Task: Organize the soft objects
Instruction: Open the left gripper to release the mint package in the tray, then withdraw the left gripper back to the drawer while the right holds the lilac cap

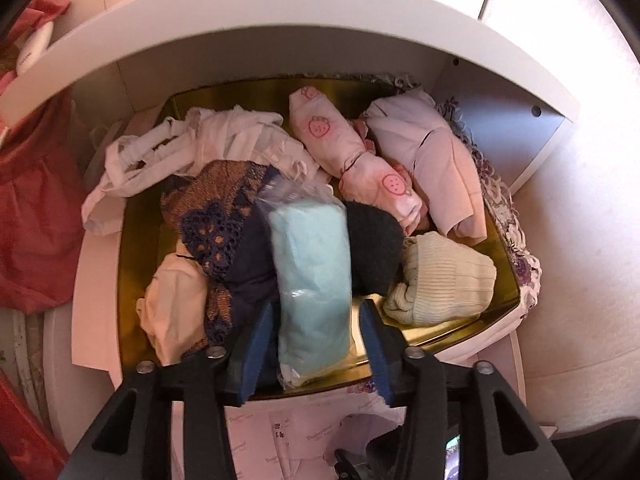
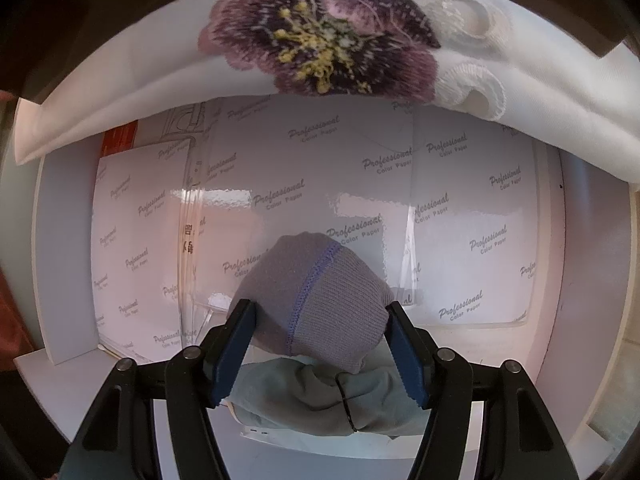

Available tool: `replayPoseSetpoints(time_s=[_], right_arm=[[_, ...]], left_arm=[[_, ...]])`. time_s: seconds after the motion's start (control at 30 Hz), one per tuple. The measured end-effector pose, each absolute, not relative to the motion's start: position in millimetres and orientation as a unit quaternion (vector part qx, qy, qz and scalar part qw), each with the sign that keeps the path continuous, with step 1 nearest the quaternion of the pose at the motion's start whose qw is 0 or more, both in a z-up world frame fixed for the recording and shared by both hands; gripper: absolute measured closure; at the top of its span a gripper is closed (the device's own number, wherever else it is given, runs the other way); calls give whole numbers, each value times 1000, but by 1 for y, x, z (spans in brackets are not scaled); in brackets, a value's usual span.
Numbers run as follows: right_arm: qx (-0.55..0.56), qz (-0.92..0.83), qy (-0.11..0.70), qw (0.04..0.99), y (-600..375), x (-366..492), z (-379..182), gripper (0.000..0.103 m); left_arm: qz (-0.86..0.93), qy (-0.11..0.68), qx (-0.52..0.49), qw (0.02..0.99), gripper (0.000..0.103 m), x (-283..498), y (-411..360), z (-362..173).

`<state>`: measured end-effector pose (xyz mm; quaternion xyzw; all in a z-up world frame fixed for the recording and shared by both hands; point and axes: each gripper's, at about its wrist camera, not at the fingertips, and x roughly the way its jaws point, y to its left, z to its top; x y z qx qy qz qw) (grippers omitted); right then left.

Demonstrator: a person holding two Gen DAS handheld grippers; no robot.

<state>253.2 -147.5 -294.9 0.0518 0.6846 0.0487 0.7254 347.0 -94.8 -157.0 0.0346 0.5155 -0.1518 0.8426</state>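
Observation:
A light-blue cloth in a clear bag (image 1: 312, 264) lies in a gold tin (image 1: 452, 338), on top of navy lace (image 1: 220, 228) and a black sock (image 1: 376, 248). My left gripper (image 1: 316, 308) straddles the bag's near end, and its blue pads (image 1: 260, 340) stand a little off the plastic on both sides, so it is open. In the right wrist view, my right gripper (image 2: 320, 308) is shut on a rolled grey-purple sock bundle (image 2: 320, 288). It holds the bundle over glossy printed paper sheets (image 2: 280, 196).
The tin also holds a pink strawberry-print roll (image 1: 352, 152), a pale pink folded garment (image 1: 432, 148), a cream knit piece (image 1: 444, 276), white cloth (image 1: 192, 144) and peach cloth (image 1: 172, 304). A white shelf board (image 1: 280, 12) overhangs it. Red fabric (image 1: 36, 200) hangs left. A flower-embroidered cloth (image 2: 320, 40) drapes above the paper.

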Motion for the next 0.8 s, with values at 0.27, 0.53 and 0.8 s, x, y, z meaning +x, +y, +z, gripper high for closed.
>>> replayPoseSetpoints(time_s=[0.27, 0.53, 0.8], right_arm=[[42, 49, 683, 727, -144, 252, -295, 37], [29, 50, 681, 730, -141, 252, -294, 37], [17, 51, 679, 732, -134, 251, -296, 37]], left_arm=[[-139, 476, 37, 868, 52, 321, -81, -130], [-127, 447, 43, 884, 52, 293, -69, -112], [-122, 438, 51, 889, 52, 271, -56, -104]])
